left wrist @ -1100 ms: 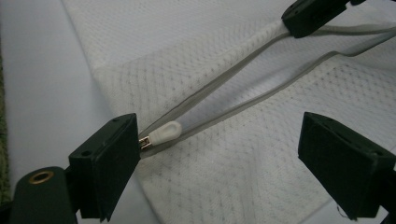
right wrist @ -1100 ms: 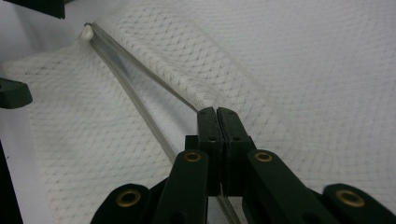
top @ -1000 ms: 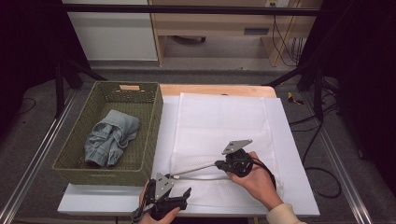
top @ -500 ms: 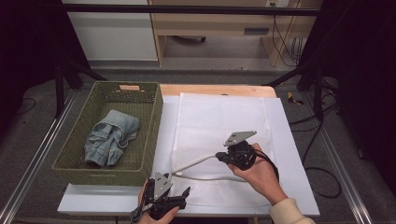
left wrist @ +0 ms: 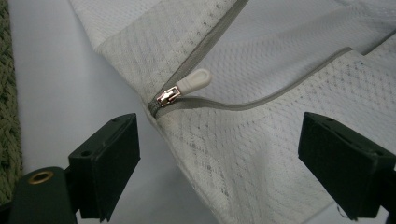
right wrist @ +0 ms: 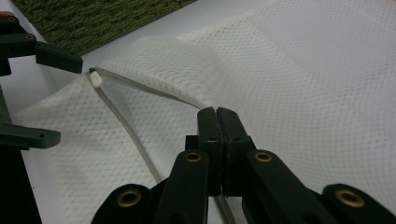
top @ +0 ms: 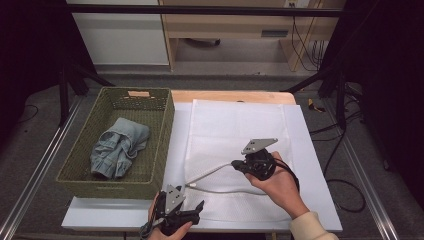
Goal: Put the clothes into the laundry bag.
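Note:
A white mesh bag (top: 235, 125) lies flat on the table, its zipper partly undone along the near side. My right gripper (top: 236, 165) is shut on the upper zipper edge of the bag (right wrist: 261, 79) and holds that edge lifted, jaws pressed together (right wrist: 216, 114). The white zipper pull (left wrist: 187, 85) sits at the bag's near left corner. My left gripper (top: 197, 206) stands open just in front of that pull (right wrist: 95, 78), its black jaws wide apart (left wrist: 219, 135) with nothing between them.
A green woven basket (top: 166, 125) stands left of the bag with a folded denim garment (top: 120, 147) inside. A white board (top: 300, 150) under the bag covers the table. Cables and dark stands lie on the floor to the right.
My right gripper has risen and drawn the bag's zipper edge up with it, so the opening gapes wider. The left gripper has stayed in place.

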`<act>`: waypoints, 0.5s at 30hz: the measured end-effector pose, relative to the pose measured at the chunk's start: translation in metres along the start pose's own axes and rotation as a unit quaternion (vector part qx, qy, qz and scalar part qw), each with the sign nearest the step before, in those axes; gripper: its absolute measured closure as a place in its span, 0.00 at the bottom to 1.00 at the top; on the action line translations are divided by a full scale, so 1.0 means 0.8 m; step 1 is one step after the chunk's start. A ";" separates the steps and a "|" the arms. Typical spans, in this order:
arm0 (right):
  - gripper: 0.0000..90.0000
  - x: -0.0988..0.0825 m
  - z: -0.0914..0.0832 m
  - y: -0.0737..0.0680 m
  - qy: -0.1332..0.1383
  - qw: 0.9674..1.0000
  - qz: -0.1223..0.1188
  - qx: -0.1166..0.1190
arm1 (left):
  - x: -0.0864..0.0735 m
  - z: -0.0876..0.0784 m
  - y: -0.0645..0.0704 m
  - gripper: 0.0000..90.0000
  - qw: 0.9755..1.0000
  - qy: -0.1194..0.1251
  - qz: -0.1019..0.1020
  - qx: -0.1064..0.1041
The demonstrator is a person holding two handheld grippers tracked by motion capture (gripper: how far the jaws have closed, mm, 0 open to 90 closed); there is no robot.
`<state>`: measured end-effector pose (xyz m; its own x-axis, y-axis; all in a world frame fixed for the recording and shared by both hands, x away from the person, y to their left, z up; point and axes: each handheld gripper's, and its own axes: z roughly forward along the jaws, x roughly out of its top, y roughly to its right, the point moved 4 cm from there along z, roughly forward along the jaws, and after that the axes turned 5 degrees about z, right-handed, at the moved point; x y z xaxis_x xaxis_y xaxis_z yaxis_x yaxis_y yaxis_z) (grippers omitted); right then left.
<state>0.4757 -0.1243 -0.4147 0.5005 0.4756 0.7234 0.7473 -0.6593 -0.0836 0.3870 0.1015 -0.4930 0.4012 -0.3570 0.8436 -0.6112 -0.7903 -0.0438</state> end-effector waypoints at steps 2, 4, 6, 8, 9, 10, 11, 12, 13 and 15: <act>1.00 -0.001 0.001 0.001 0.001 1.000 -0.001 -0.001 | 0.000 0.000 0.000 0.14 1.000 -0.001 0.000 0.000; 1.00 -0.002 0.001 0.001 -0.001 1.000 0.000 -0.002 | 0.000 0.000 0.000 0.14 1.000 -0.002 0.000 0.000; 1.00 -0.003 0.002 0.001 -0.001 1.000 -0.001 -0.002 | 0.001 -0.001 0.000 0.14 1.000 0.002 -0.002 0.000; 1.00 -0.003 0.002 0.001 0.002 1.000 0.000 -0.002 | 0.003 -0.002 -0.001 0.14 1.000 0.001 -0.002 -0.001; 1.00 -0.003 0.002 0.001 0.005 1.000 0.001 -0.002 | 0.004 -0.002 -0.001 0.14 1.000 0.001 -0.001 -0.001; 0.99 -0.004 0.002 0.001 0.009 1.000 0.003 -0.001 | 0.005 -0.003 0.000 0.14 1.000 0.004 -0.006 -0.003; 1.00 -0.005 0.002 0.001 0.013 1.000 0.005 0.000 | 0.007 -0.004 0.000 0.14 1.000 0.003 -0.004 -0.006; 0.99 -0.007 0.002 0.000 0.015 1.000 0.008 -0.001 | 0.009 -0.004 0.000 0.13 1.000 0.006 -0.006 -0.006; 0.99 -0.009 0.004 0.000 0.018 1.000 0.011 -0.003 | 0.012 -0.006 0.000 0.13 1.000 0.007 -0.003 -0.006; 1.00 -0.014 0.007 0.001 0.020 1.000 0.013 -0.006 | 0.018 -0.008 -0.001 0.13 1.000 0.008 0.000 -0.010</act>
<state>0.4733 -0.1268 -0.4265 0.5016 0.4350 0.7477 0.7289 -0.6781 -0.0945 0.3887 0.0999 -0.4777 0.3903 -0.3500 0.8516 -0.6249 -0.7799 -0.0341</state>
